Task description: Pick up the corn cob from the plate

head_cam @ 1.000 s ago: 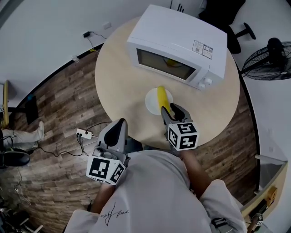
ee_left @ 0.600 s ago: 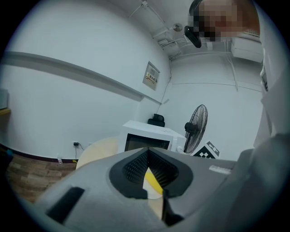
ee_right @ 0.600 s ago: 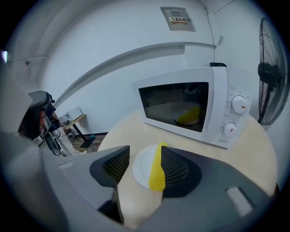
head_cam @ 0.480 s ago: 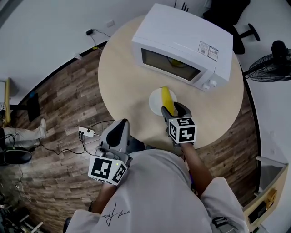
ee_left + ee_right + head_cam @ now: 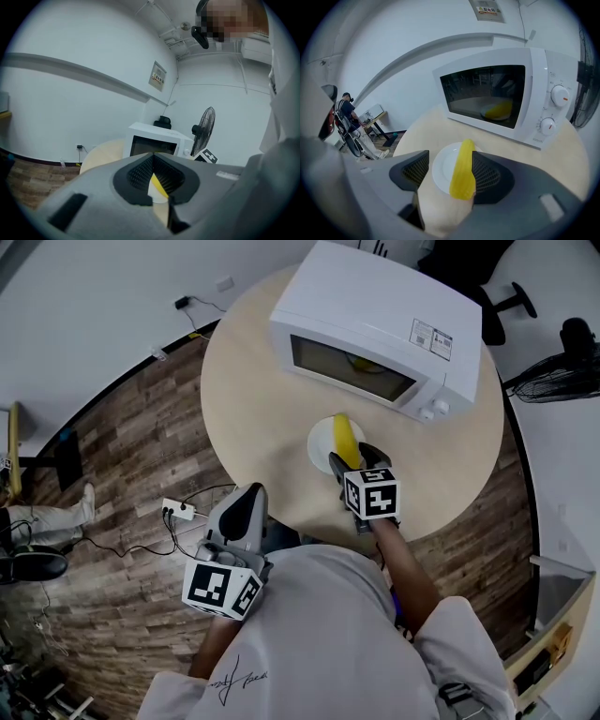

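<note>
A yellow corn cob (image 5: 344, 438) lies on a small white plate (image 5: 322, 440) on the round wooden table (image 5: 253, 390), in front of the microwave. My right gripper (image 5: 352, 457) is down at the plate's near side; its jaws have just been opening. In the right gripper view they stand open (image 5: 450, 159) with the cob's near end (image 5: 463, 172) between them, close against the right-hand pad (image 5: 486, 174); the plate (image 5: 442, 165) shows beneath. My left gripper (image 5: 249, 495) hangs off the table's near edge, shut (image 5: 153, 159) and holding nothing.
A white microwave (image 5: 375, 329) with its door closed stands just behind the plate; something yellow (image 5: 499, 108) sits inside. A standing fan (image 5: 562, 362) is at the right. A power strip (image 5: 175, 515) and cables lie on the wood floor at the left.
My right gripper has dropped and pushed forward over the plate's near side, and its jaws have spread wider round the cob's near end. The left gripper has stayed put.
</note>
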A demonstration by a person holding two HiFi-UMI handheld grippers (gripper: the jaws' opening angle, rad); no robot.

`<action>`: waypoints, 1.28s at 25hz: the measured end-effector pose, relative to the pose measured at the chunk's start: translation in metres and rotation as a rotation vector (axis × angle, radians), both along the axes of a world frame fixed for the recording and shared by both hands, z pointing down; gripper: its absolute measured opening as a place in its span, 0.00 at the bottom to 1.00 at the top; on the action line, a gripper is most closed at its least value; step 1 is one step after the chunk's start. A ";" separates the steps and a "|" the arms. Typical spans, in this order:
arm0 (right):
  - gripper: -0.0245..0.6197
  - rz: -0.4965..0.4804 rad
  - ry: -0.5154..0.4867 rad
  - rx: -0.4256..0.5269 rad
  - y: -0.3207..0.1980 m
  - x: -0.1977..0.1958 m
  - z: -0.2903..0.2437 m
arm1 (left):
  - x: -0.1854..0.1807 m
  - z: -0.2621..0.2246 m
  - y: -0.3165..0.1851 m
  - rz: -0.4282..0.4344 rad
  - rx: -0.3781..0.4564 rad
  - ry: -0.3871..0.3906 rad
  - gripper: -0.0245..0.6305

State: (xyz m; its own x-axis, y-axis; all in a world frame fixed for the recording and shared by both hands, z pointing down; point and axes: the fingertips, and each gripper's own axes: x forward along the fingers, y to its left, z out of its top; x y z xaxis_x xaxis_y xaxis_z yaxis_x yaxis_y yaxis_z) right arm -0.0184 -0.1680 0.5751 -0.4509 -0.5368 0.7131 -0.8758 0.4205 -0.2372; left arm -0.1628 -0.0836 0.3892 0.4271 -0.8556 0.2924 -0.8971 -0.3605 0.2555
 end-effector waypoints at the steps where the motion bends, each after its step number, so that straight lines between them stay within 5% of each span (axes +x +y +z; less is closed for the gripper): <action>1: 0.49 0.002 0.004 -0.004 -0.001 0.001 0.003 | 0.000 0.000 0.000 0.000 -0.001 0.000 0.02; 32: 0.49 0.025 0.137 -0.084 -0.016 0.004 0.064 | -0.015 0.010 -0.003 -0.029 -0.036 -0.018 0.02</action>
State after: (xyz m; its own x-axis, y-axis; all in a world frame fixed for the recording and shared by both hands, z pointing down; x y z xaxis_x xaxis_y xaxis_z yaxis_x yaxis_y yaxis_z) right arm -0.0146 -0.1838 0.6395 -0.3337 -0.4825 0.8098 -0.9123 0.3816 -0.1486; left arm -0.1777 -0.0862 0.3989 0.3966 -0.8564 0.3306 -0.9116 -0.3249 0.2517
